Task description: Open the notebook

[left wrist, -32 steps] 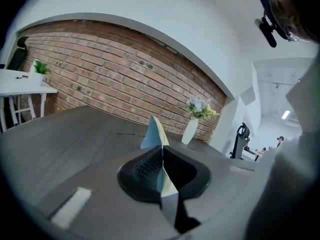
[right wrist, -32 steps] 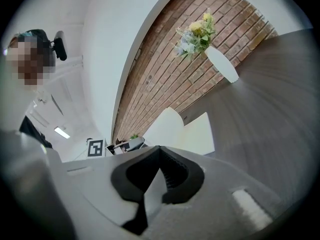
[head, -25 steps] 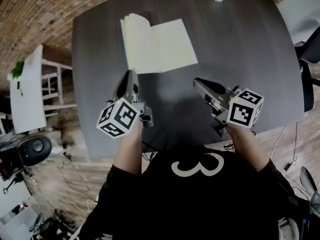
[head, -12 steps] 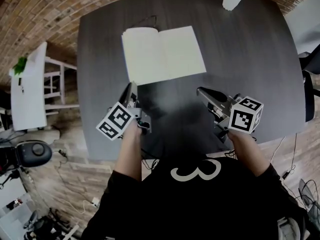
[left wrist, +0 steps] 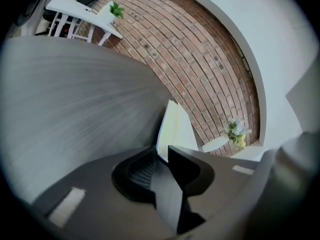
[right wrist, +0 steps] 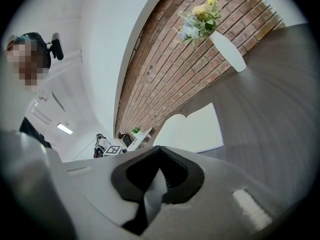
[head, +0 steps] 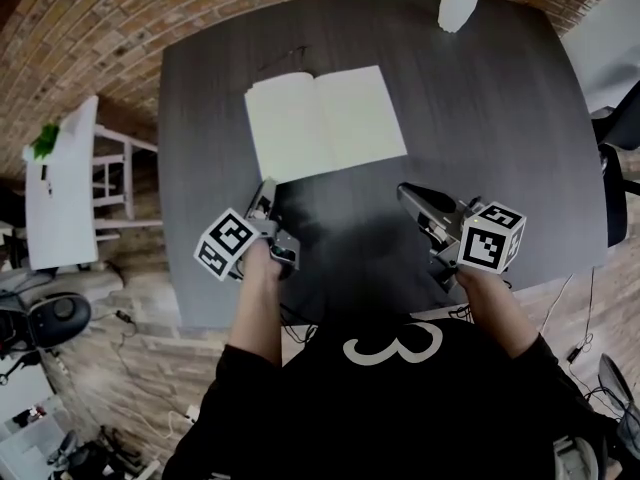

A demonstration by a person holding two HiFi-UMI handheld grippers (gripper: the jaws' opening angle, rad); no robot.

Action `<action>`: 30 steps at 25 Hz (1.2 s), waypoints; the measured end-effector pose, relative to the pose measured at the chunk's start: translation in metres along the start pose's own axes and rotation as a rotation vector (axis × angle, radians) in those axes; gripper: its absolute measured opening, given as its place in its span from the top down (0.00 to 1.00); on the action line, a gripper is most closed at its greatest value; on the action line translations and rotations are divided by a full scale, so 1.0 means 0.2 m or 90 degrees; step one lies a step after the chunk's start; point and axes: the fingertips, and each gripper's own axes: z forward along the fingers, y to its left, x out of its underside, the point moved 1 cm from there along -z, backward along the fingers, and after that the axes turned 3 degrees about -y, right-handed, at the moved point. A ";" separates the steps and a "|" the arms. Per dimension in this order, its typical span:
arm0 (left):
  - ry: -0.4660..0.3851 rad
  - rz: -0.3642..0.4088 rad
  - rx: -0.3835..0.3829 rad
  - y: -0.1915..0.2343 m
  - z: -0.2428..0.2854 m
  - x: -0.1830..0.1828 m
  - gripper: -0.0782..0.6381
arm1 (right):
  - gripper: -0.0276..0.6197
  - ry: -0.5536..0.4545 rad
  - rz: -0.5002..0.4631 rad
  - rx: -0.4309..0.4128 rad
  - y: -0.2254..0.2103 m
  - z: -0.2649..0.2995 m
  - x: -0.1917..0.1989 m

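Observation:
The notebook point(head: 325, 120) lies open on the dark table point(head: 500, 148), with two blank cream pages flat and facing up. My left gripper point(head: 266, 186) hovers just short of the notebook's near left corner. Its jaws have just been opening and hold nothing. In the left gripper view the notebook point(left wrist: 172, 129) shows edge-on past the left gripper point(left wrist: 162, 151). My right gripper point(head: 403, 190) is shut and empty, a little nearer than the notebook's right page. The right gripper point(right wrist: 160, 150) points at the notebook point(right wrist: 195, 129) from a short way off.
A white vase point(head: 458, 3) with flowers stands at the table's far edge, also visible as the vase point(right wrist: 227, 51) in the right gripper view. A white side table point(head: 60, 183) stands on the floor to the left. A dark chair point(head: 620, 118) is at the right.
The notebook's left pages, raised and fanned a second ago, now lie flat. My left gripper has sunk toward the table, rolled, and parted its jaws. The right gripper has kept still.

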 end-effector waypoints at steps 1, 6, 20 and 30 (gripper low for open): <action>0.000 0.001 -0.003 0.00 -0.01 0.00 0.76 | 0.95 -0.003 -0.001 0.001 0.00 -0.02 -0.01; -0.004 0.016 -0.004 -0.04 -0.09 0.04 0.65 | 0.95 -0.019 -0.010 0.000 0.03 -0.13 -0.04; -0.036 0.333 0.139 -0.72 -0.60 0.35 0.67 | 0.95 -0.015 -0.146 -0.086 0.44 -0.46 -0.03; 0.024 0.455 0.263 -1.11 -0.90 0.72 0.87 | 0.95 -0.016 -0.175 -0.172 0.72 -0.66 0.03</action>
